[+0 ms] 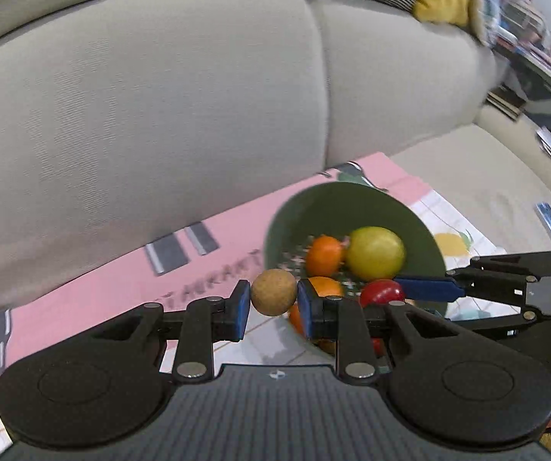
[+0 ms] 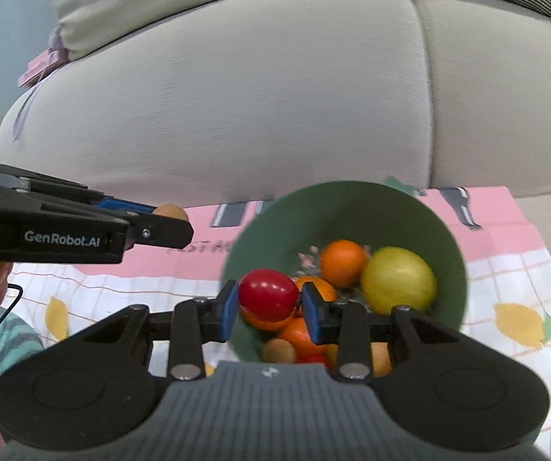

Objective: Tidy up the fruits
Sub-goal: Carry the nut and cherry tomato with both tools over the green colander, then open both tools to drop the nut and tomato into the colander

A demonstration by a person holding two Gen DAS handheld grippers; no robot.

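Each hand-held gripper carries one fruit clear of the green bowl [image 2: 448, 238] at mid-frame, seemingly for sorting: the left hand-held gripper [image 1: 273, 299] is clamped on a small brown fruit [image 1: 274, 292], the right hand-held gripper [image 2: 269, 309] on a red fruit [image 2: 267, 294].

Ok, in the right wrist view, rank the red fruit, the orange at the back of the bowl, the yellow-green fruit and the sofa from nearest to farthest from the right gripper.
1. Red fruit: clamped in the right gripper jaws.
2. Orange and yellow-green fruit: in the green bowl, ahead and to the right; too close to call.
3. Sofa: behind the bowl, farthest.
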